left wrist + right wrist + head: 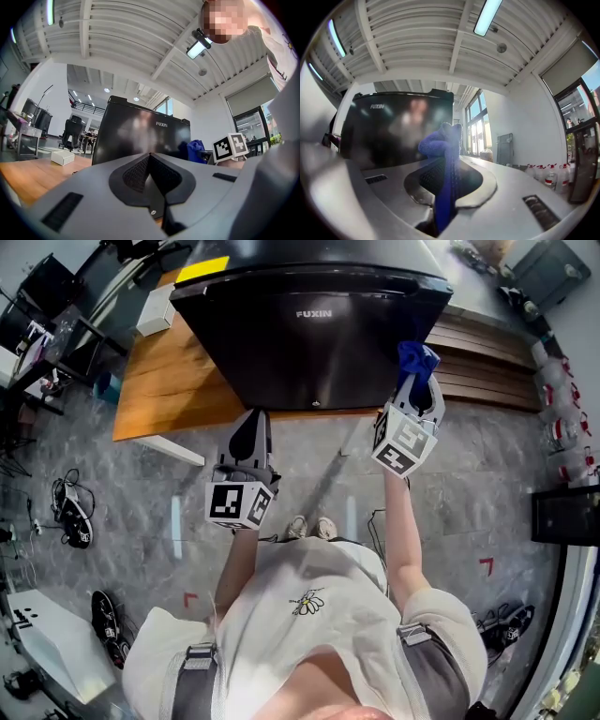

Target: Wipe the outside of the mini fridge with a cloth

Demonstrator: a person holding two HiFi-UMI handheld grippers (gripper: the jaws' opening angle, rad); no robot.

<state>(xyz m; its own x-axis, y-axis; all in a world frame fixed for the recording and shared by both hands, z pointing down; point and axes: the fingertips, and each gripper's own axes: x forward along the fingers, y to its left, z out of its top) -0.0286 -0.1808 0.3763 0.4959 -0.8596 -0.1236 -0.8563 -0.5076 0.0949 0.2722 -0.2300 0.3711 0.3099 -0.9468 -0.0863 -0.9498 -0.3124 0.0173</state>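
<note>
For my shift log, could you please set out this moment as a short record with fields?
mini fridge: black, standing on the wooden table
cloth: blue, pinched in the right tool, at the fridge's front right edge
right tool: shut on the cloth
left tool: shut, empty, pointing at the fridge's front
also there: white box on the table, left of the fridge

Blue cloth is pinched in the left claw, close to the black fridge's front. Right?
Wrong claw. The blue cloth is pinched in the right claw, as the right gripper view shows; the left claw is shut on nothing. It is close to the black fridge's front.
</note>
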